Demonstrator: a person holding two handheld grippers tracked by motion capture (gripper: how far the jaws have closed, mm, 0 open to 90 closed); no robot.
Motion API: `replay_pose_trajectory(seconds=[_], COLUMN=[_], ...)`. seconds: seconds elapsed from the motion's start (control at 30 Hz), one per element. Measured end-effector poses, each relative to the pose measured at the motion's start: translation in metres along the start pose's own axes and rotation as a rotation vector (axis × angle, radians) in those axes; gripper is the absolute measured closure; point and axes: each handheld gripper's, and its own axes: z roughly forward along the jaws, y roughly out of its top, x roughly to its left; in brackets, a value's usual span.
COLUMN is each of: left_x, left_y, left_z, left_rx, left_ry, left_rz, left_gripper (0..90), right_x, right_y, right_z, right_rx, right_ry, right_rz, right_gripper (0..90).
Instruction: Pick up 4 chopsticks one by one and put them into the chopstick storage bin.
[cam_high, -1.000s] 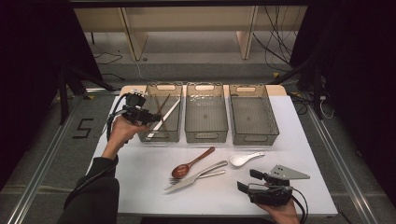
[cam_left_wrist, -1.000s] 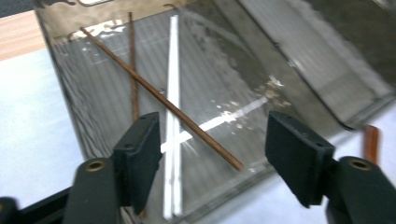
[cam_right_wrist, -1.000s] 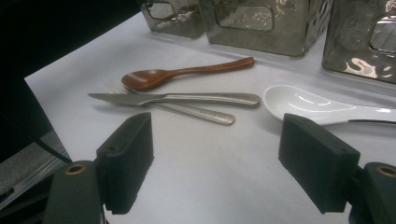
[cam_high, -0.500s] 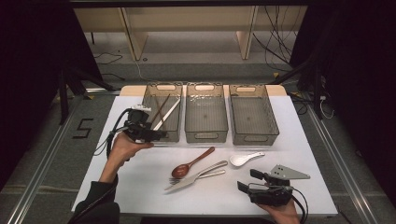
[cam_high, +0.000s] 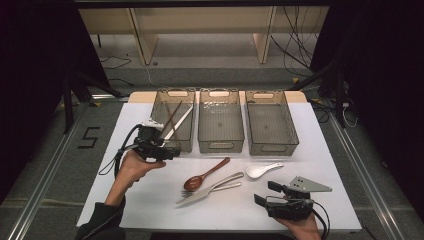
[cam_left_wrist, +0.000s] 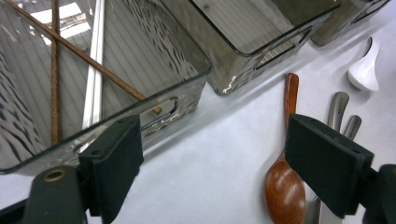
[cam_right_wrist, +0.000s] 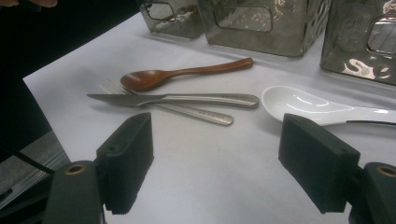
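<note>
White tabletop (cam_high: 150, 200), grey floor (cam_high: 50, 165), black curtains (cam_high: 30, 75)

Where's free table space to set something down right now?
Bare white table lies right of the white ceramic spoon, and a strip lies between the left hand-held gripper and the brown wooden spoon. Crowded: the centre, where the wooden spoon, steel knife and steel fork cluster, and the back row of three clear plastic bins.
</note>
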Motion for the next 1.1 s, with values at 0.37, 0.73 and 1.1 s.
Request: replay_pose_trajectory(seconds=[0.37,0.73,1.1], left_x=[-0.011,-0.023,-0.034], left_y=[-0.012,-0.019,-0.020], left_z=[0.006,0.018,0.029], left_rx=[0.027,0.056,0.078], left_ry=[-0.018,-0.047,-0.083], left_rz=[0.014,0.041,0.073], left_gripper=[18.7,18.4,18.0], right_x=[-0.001,-0.002,-0.004], right_y=[0.000,0.000,-0.001], right_z=[-0.001,-0.002,-0.003], right_rx=[-0.003,-0.002,-0.004], right_ry=[-0.001,-0.004,-0.003], right_rz=[-0.001,-0.001,0.003], right_gripper=[27.1,27.0,27.0])
